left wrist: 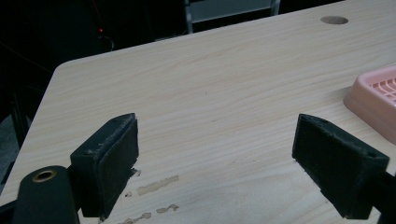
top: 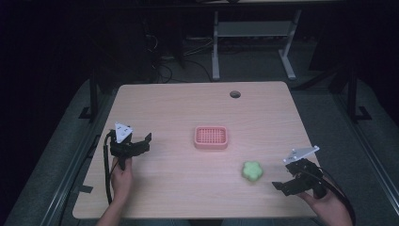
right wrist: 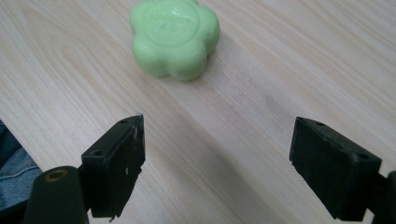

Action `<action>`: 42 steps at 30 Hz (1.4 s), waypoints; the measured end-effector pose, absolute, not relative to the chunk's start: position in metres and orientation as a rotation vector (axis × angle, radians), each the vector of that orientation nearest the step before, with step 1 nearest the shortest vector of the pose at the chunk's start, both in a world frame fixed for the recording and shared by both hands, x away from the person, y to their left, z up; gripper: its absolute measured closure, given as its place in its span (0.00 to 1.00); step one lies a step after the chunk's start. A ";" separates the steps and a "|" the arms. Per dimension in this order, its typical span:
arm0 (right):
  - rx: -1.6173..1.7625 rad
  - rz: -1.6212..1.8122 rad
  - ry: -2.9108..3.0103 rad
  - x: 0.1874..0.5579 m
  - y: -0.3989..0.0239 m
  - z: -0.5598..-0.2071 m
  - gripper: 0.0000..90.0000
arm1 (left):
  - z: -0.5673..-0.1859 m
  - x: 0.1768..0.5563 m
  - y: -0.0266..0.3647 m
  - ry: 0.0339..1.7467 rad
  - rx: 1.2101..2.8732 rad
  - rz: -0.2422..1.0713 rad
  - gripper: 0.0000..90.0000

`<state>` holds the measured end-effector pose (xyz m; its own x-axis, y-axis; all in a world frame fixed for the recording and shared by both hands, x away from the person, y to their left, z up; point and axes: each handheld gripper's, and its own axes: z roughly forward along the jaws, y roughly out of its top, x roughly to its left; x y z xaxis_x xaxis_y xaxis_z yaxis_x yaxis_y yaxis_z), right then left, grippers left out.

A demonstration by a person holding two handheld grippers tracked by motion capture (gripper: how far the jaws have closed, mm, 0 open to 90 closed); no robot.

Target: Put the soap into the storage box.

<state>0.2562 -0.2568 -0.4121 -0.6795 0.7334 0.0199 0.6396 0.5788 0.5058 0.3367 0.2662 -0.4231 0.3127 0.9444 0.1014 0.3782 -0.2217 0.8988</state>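
Note:
A green flower-shaped soap (top: 252,171) lies flat on the wooden table (top: 179,108), right of centre near the front; it also sits ahead of the jaws in the right gripper view as the soap (right wrist: 175,37). A pink slotted soap dish (top: 211,137) stands at the table's middle, and its corner, the dish (left wrist: 376,100), shows at the right edge of the left gripper view. My right gripper (top: 283,184) is open with nothing between its jaws, a short way right of the soap. My left gripper (top: 143,141) is open and empty at the left, pointing toward the dish.
A round cable hole (top: 235,94) is cut near the table's far edge. Some pale smears (left wrist: 156,185) mark the wood by the left jaw. Beyond the table stand a grey desk frame (top: 254,37) and cables on a dark floor.

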 end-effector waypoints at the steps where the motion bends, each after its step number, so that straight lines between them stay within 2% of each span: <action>1: 1.144 0.723 2.624 0.257 -0.255 -0.411 0.20 | -0.423 0.337 0.266 1.191 1.765 0.875 0.16; 18: 1.064 0.652 2.704 0.275 -0.230 -0.400 0.19 | -0.423 0.337 0.267 1.192 1.763 0.865 0.16; 42: 0.983 0.569 2.799 0.301 -0.188 -0.404 0.18 | -0.422 0.336 0.268 1.189 1.753 0.872 0.16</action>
<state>0.3013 -0.1879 -0.4045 -0.7818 0.6234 0.0105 0.5780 0.7183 0.3871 0.3363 0.2682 -0.4223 0.3124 0.9454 0.0927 0.3731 -0.2118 0.9033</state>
